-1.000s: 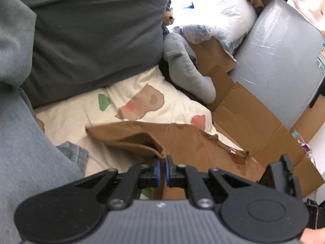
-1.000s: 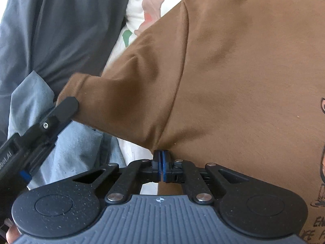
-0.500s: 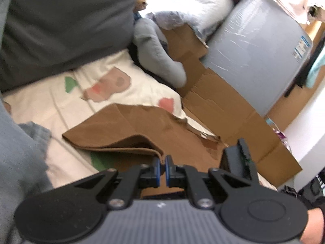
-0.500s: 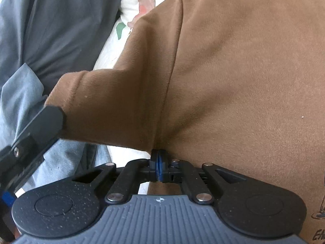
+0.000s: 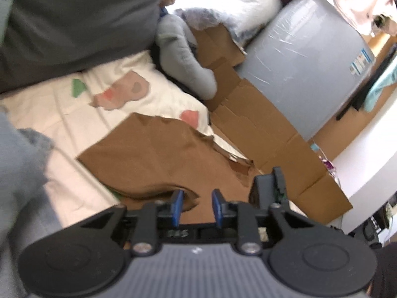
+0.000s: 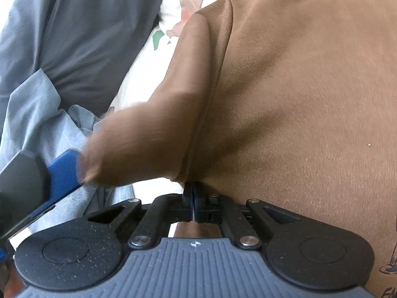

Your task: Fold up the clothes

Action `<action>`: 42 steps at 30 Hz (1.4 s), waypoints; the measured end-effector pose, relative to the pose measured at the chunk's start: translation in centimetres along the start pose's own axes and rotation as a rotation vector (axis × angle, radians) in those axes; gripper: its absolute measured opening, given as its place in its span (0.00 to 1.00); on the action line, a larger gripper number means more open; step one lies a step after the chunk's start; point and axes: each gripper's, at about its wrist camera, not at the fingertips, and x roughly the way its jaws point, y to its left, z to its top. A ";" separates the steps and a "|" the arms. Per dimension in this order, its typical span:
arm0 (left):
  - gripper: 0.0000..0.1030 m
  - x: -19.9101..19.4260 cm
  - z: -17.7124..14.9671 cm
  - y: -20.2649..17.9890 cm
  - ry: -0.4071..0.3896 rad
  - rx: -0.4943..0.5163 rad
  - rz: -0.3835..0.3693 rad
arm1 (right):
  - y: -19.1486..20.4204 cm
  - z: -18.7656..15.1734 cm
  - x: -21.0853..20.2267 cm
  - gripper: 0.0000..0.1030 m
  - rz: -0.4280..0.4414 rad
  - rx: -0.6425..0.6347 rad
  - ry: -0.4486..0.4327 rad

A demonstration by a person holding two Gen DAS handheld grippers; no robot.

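A brown T-shirt (image 5: pixel 158 156) lies spread on a cream patterned bedsheet (image 5: pixel 52 114). My left gripper (image 5: pixel 197 208) hovers just over its near edge with its jaws opening. A loose fold of the brown sleeve sits by the left blue pad (image 5: pixel 177 207), and neither pad presses on it. In the right wrist view the shirt (image 6: pixel 297 99) fills the frame, with its short sleeve (image 6: pixel 148 149) folded in towards the body. My right gripper (image 6: pixel 192 198) is shut on the shirt's edge near the armpit seam. The left gripper's blue pad (image 6: pixel 64 171) shows beside the sleeve cuff.
A dark grey duvet (image 5: pixel 74 17) lies at the back and grey-blue cloth (image 6: pixel 32 114) at the left. A grey plush toy (image 5: pixel 186 57), flattened cardboard (image 5: pixel 268 129), a plastic-wrapped grey box (image 5: pixel 305 57) and a white bag (image 5: pixel 235 2) stand beyond the bed's right edge.
The left gripper's jaws have parted and let go of the sleeve, which has dropped flatter onto the shirt. The right gripper stays shut on the shirt's edge.
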 end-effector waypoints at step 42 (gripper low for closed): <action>0.08 6.0 -2.0 2.0 0.166 0.116 0.367 | -0.1 1.4 -7.7 0.05 -0.177 -0.143 0.013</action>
